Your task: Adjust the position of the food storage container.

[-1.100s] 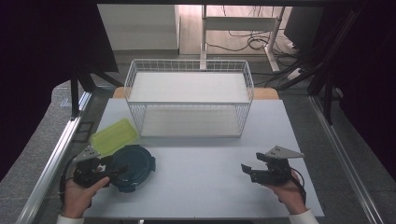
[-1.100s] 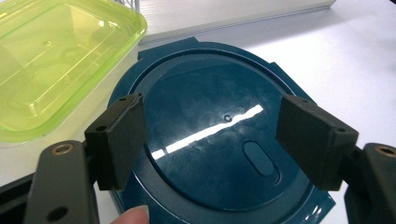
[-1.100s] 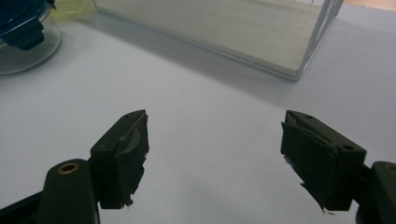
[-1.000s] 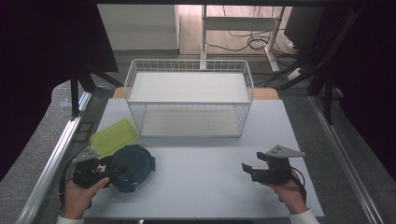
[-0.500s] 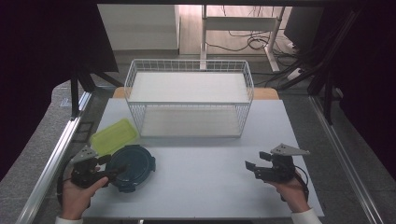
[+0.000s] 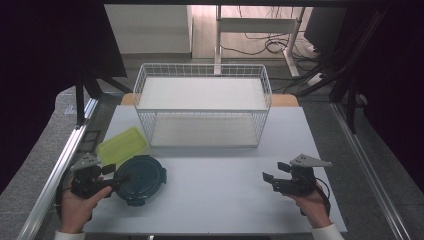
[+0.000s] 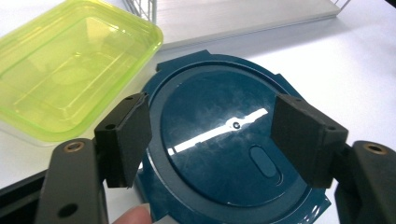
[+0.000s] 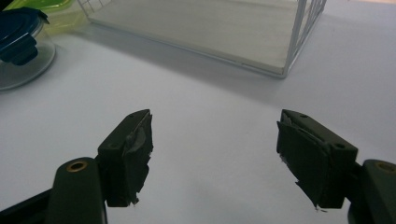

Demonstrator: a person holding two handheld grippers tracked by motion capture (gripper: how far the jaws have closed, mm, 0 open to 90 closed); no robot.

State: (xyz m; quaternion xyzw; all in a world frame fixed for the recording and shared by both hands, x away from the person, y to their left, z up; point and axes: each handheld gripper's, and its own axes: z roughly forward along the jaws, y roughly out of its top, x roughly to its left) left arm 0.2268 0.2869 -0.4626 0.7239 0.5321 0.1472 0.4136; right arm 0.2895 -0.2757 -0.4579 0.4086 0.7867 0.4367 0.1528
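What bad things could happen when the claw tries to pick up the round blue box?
The left gripper hangs open above the round dark-blue lid of the clear container; its glossy top could slip from the pads. The yellow-green plastic tray sits right beside it and might get knocked. The white wire basket has high walls that a lifted container could bump.

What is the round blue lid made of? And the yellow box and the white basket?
The round blue lid looks like glossy hard plastic: light streaks reflect off it. The yellow-green box seems thin see-through plastic. The white basket looks like coated metal wire, a thin open grid.
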